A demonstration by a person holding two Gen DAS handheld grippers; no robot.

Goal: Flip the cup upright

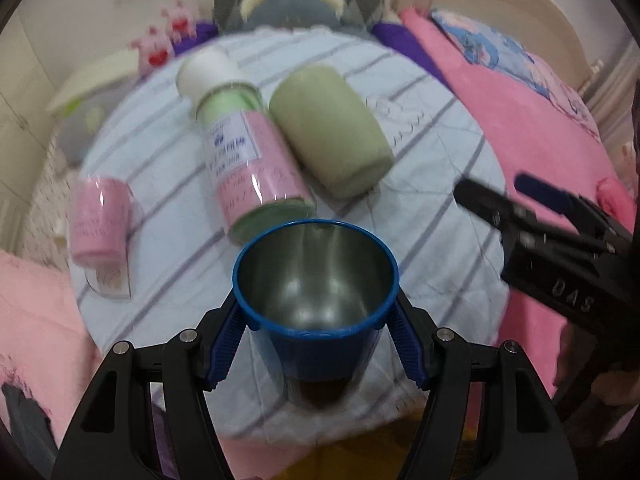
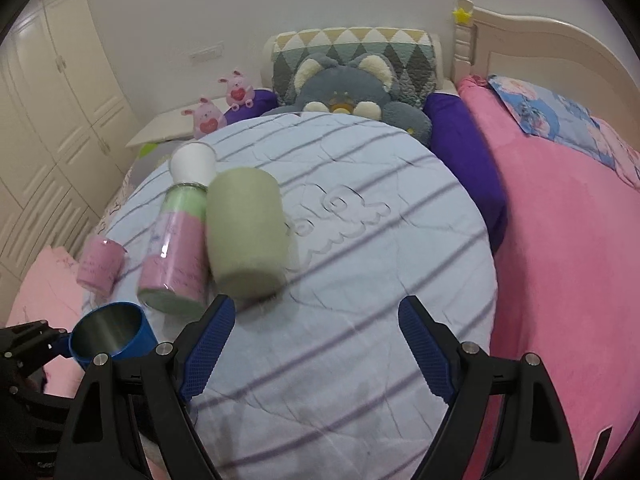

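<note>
A blue cup (image 1: 316, 300) with a shiny metal inside is held between the blue pads of my left gripper (image 1: 316, 320). Its open mouth tilts up toward the camera, above the front of a round table with a pale striped cloth (image 1: 432, 208). The cup also shows in the right wrist view (image 2: 112, 334), at the lower left with the left gripper behind it. My right gripper (image 2: 316, 340) is open and empty above the table's front part; in the left wrist view it (image 1: 492, 196) shows at the right.
On the cloth (image 2: 360, 280) lie a green roll (image 2: 246, 236), a tall pink and green bottle with a white cap (image 2: 178, 248) and a small pink jar (image 2: 100, 266). A pink bed (image 2: 568, 260) is to the right, plush toys (image 2: 340, 92) behind, wardrobes (image 2: 52, 120) left.
</note>
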